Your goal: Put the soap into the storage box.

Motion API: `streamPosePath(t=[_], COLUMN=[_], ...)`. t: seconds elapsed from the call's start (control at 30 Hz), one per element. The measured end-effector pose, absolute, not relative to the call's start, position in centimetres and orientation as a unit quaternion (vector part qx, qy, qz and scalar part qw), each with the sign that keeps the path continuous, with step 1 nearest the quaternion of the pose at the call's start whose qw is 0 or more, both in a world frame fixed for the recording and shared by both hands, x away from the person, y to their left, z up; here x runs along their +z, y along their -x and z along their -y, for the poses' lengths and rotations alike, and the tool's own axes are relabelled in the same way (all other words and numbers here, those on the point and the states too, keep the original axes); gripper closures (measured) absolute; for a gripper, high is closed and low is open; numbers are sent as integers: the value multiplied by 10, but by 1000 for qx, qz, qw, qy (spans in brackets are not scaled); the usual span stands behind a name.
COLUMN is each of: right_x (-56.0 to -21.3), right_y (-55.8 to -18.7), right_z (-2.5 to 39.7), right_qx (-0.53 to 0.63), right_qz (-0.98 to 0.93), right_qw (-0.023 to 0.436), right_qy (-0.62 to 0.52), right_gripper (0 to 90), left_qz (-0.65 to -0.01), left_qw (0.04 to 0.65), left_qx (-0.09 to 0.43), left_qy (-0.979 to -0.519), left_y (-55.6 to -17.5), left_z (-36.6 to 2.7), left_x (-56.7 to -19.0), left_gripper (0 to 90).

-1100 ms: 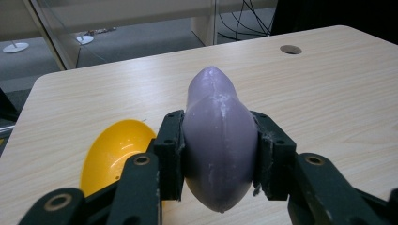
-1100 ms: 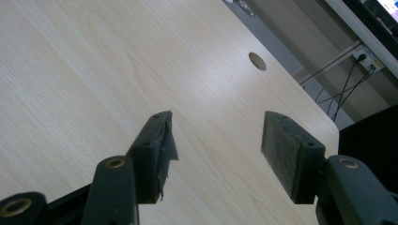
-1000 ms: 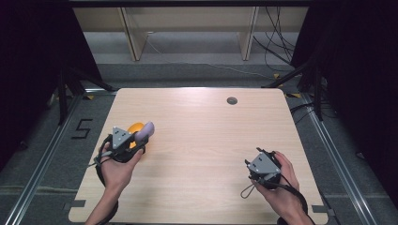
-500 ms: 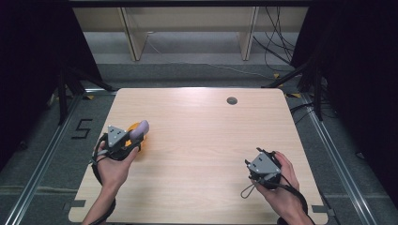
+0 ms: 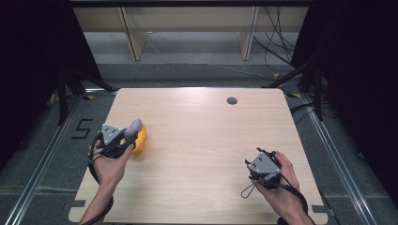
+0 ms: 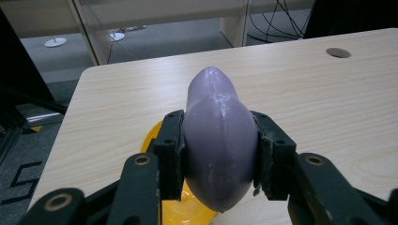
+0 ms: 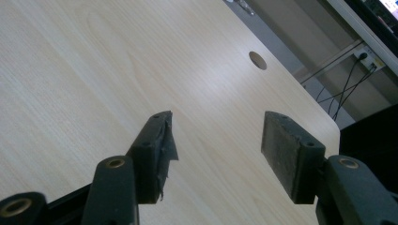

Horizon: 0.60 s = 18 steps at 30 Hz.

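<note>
Between my left tongs' two black jaws: one purple egg-shaped object [image 6: 219, 140], pressed on both flanks by the pads [image 6: 170, 154], its narrow tip pointing forward and away from me. Left gripper [image 5: 126, 136] is therefore closed onto this purple piece, the jaws held apart by its girth. Left hand [image 5: 109, 161] grips the tool from behind near the left edge of the table [image 5: 202, 154], forearm coming up from the near edge, wrist roughly level.

Directly beneath and just ahead of those jaws: one yellow-orange object [image 5: 141, 139], lying on the wood. In the left gripper view its glossy yellow surface [image 6: 180, 211] shows under the purple piece; I cannot tell whether the two touch.

At my right tongs: right gripper [image 7: 216, 154], jaws set wide apart, nothing between them, bare wood grain showing through the gap. The pad on the left jaw is frayed at its edge. Right hand [image 5: 281, 180] holds the tool low over the table's near right part, grey three-cornered plate [image 5: 260, 163] uppermost, cable looping off toward me.

Far ahead of the right jaws: one round cable hole [image 7: 257, 60] in the tabletop, near the far edge. The two tools sit well apart.
</note>
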State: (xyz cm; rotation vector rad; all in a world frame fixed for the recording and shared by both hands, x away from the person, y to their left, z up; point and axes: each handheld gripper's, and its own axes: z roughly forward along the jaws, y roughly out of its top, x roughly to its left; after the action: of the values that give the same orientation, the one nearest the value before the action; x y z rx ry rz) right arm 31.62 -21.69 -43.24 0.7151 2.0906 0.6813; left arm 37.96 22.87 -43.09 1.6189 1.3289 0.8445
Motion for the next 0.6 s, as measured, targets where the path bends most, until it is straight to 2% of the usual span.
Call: streamPosePath(t=[0.6], right_x=[-432], right_y=[-316], right_z=[216], right_qx=[269], right_qz=[-827], right_qw=[404], right_qy=[-283], right_gripper=[443], left_qz=[-562], left_qw=[405], left_qx=[346], left_qy=[-633], left_y=[-392], left_z=[-232], left_x=[-445], left_gripper=[588])
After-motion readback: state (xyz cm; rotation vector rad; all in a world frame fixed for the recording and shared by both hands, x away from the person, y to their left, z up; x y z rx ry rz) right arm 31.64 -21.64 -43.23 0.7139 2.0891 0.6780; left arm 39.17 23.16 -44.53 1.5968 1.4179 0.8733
